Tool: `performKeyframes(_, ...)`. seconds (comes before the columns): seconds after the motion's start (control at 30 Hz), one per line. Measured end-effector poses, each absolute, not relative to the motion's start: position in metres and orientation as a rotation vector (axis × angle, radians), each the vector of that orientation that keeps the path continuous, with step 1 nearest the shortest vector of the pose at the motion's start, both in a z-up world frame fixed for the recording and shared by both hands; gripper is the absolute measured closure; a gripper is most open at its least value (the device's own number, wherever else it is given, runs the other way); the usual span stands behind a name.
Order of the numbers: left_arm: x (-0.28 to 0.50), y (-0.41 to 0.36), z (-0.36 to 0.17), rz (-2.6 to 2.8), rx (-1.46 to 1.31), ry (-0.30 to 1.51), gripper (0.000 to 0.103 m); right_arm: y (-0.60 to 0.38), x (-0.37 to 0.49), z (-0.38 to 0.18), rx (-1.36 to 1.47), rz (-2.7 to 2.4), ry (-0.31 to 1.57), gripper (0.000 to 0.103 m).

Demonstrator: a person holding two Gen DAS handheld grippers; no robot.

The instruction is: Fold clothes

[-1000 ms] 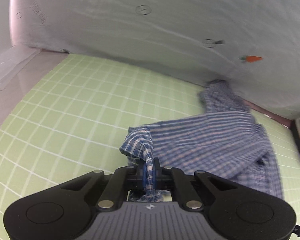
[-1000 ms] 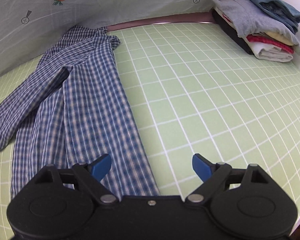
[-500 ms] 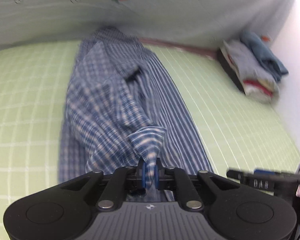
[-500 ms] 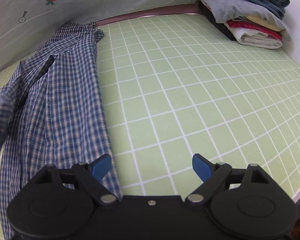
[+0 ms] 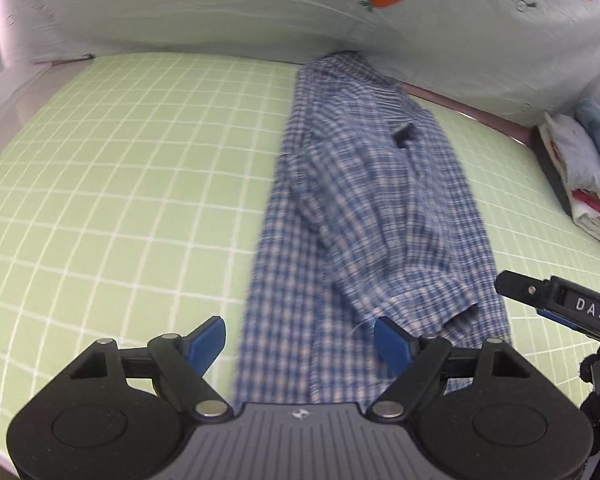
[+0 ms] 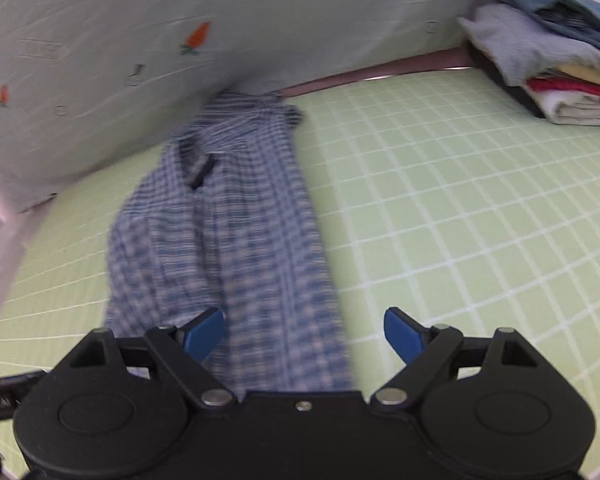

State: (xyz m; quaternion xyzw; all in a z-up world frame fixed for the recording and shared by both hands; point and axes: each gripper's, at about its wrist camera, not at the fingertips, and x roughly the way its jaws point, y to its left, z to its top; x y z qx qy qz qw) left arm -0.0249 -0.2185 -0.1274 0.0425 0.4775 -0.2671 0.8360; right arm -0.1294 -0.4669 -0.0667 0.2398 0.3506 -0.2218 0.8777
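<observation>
A blue checked shirt [image 5: 372,208] lies lengthwise on the green grid mat [image 5: 120,180], its collar at the far end. One sleeve is folded over the body, with its cuff [image 5: 440,300] near the close end. My left gripper [image 5: 298,330] hovers over the shirt's near end; its jaws are opening and nothing is gripped between them. In the right wrist view the shirt [image 6: 236,232] runs away from my right gripper [image 6: 304,320], whose wide jaws are closing slightly above the cloth without pressing it. The right gripper's black finger [image 5: 556,304] shows at the left view's right edge.
A pile of folded clothes [image 6: 548,64] sits at the mat's far right corner, also seen as the pile [image 5: 580,168] in the left view. A pale sheet with carrot prints [image 5: 260,12] hangs along the back. Bare mat [image 6: 460,220] lies right of the shirt.
The left gripper carried the sleeve cuff across onto the shirt, then let it go and spread its jaws. The right gripper swung left, so the shirt now lies between its fingers.
</observation>
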Motion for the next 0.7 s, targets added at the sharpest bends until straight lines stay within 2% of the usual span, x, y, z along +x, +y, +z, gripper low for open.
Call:
performKeyframes(0.23,-0.021,-0.182,-0.126,-0.517,0.088,1.009,0.021,-0.441,-0.100,-0.083,0.539,-0.391,0.770,0.031)
performKeyframes(0.3,-0.019,-0.175,-0.127,-0.507,0.086,1.014,0.021,-0.437,-0.095,-0.088,0.550,-0.396,0.788,0.048)
performKeyframes(0.37,-0.016,-0.171,-0.128,-0.502,0.081,1.021,0.021,-0.434,-0.094,-0.092,0.561,-0.397,0.802,0.061)
performKeyframes(0.4,-0.014,-0.170,-0.128,-0.502,0.079,1.025,0.021,-0.432,-0.094,-0.094,0.569,-0.392,0.798,0.076)
performKeyframes(0.43,-0.012,-0.170,-0.129,-0.503,0.078,1.026,0.021,-0.431,-0.097,-0.094,0.578,-0.380,0.791,0.084)
performKeyframes(0.47,-0.012,-0.171,-0.129,-0.506,0.078,1.025,0.021,-0.430,-0.100,-0.093,0.586,-0.376,0.777,0.096)
performKeyframes(0.53,-0.011,-0.174,-0.128,-0.529,0.081,1.018,0.021,-0.429,-0.107,-0.089,0.600,-0.389,0.744,0.100)
performKeyframes(0.7,-0.015,-0.189,-0.131,-0.592,0.104,1.021,0.021,-0.425,-0.130,-0.077,0.624,-0.414,0.700,0.101)
